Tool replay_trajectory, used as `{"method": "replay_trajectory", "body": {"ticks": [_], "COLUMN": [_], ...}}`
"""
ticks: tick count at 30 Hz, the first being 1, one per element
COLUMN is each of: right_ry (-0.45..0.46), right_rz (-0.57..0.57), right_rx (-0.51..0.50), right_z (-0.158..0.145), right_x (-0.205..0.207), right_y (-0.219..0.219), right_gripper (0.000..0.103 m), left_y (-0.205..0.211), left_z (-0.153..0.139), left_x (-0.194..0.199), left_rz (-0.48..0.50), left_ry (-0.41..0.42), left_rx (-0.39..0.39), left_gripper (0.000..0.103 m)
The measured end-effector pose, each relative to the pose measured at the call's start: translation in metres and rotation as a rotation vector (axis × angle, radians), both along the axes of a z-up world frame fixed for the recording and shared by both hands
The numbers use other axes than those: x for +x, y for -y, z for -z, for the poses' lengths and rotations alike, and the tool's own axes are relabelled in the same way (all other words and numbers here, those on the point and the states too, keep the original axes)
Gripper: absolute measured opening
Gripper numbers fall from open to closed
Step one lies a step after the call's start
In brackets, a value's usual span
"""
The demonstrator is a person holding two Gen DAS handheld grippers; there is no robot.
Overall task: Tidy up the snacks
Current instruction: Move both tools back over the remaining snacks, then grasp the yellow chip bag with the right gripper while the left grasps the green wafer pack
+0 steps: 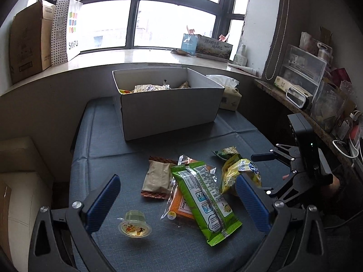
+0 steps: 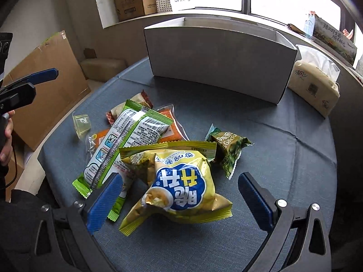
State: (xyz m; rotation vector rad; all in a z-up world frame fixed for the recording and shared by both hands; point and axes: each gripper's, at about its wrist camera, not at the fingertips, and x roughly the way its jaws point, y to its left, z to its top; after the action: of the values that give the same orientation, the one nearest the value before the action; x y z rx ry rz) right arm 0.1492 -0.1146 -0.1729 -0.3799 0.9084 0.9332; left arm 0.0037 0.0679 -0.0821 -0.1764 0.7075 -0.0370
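Note:
Snack packs lie on the blue-grey table cloth (image 1: 127, 149): a jelly cup (image 1: 134, 224), a brown wafer pack (image 1: 156, 176), a long green pack (image 1: 204, 201) over an orange pack (image 1: 181, 206), a yellow chip bag (image 1: 240, 172) and a small dark green pack (image 1: 226, 152). A white box (image 1: 168, 106) behind them holds several snacks. My left gripper (image 1: 179, 204) is open above the green pack. My right gripper (image 2: 179, 201) is open, with the yellow chip bag (image 2: 179, 181) lying between its fingers. The green pack (image 2: 127, 140), dark green pack (image 2: 226, 149) and jelly cup (image 2: 81, 123) also show in the right wrist view.
A tissue pack (image 1: 230, 95) stands right of the box (image 2: 217, 61) and shows in the right wrist view too (image 2: 315, 83). Cardboard boxes (image 1: 29, 43) and a paper bag (image 1: 68, 29) stand on the windowsill. A cluttered shelf (image 1: 317, 90) runs along the right. Flat cardboard (image 2: 45, 86) leans at the left.

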Motion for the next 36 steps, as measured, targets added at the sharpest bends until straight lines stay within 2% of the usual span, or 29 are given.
{"method": "replay_trajectory", "body": {"ticks": [4,5,7,9,12,13,15,19,21,23,28,30,32,34,35,36], "right_ry": [-0.017,-0.029,-0.046,-0.021,-0.001,-0.021,-0.012,-0.013,0.000,0.008,-0.018,-0.022,-0.022,-0.024,-0.026,-0.030], "right_rz": [-0.001,-0.009,-0.029,-0.019,0.024,0.038,0.085,0.208,0.280,0.330,0.365,0.365,0.361,0.351,0.345,0.341], "right_rx": [-0.023,-0.012,0.002,-0.012,0.050,0.064,0.136,0.225,0.218,0.210,0.217,0.215,0.208,0.205,0.202,0.199], "right_z": [0.009,0.010,0.011,0.009,-0.002,-0.006,-0.020,-0.040,-0.042,-0.043,-0.038,-0.037,-0.035,-0.033,-0.033,-0.031], "right_x": [0.004,0.004,0.003,-0.002,-0.008,-0.009,-0.013,-0.015,-0.015,-0.015,-0.011,-0.010,-0.011,-0.012,-0.013,-0.013], "right_y": [-0.005,-0.004,-0.004,-0.003,0.017,0.026,0.048,0.094,0.113,0.126,0.139,0.138,0.135,0.131,0.129,0.127], "right_gripper": [0.103,0.094,0.062,0.056,0.054,0.054,0.054,0.054,0.054,0.054,0.054,0.055,0.055,0.055,0.055,0.055], "left_y": [0.007,0.010,0.016,0.025,0.041,0.047,0.057,0.071,0.076,0.082,0.095,0.098,0.098,0.094,0.090,0.086], "left_z": [0.009,0.012,0.019,0.027,0.040,0.044,0.052,0.065,0.072,0.078,0.094,0.097,0.096,0.093,0.091,0.088], "left_x": [0.005,0.007,0.011,0.016,0.025,0.028,0.036,0.055,0.066,0.076,0.094,0.095,0.093,0.089,0.085,0.084], "left_rz": [0.022,0.033,0.045,0.065,0.097,0.104,0.110,0.083,0.072,0.052,0.028,0.019,0.023,0.029,0.029,0.037], "left_ry": [-0.036,-0.048,-0.071,-0.106,-0.148,-0.158,-0.190,-0.263,-0.297,-0.321,-0.401,-0.407,-0.404,-0.398,-0.387,-0.376], "left_rx": [0.008,0.011,0.007,0.009,0.010,0.018,0.044,0.091,0.089,0.118,0.199,0.239,0.235,0.231,0.231,0.209], "left_gripper": [0.103,0.103,0.103,0.103,0.103,0.103,0.103,0.103,0.103,0.103,0.103,0.103,0.102,0.094,0.083,0.081]}}
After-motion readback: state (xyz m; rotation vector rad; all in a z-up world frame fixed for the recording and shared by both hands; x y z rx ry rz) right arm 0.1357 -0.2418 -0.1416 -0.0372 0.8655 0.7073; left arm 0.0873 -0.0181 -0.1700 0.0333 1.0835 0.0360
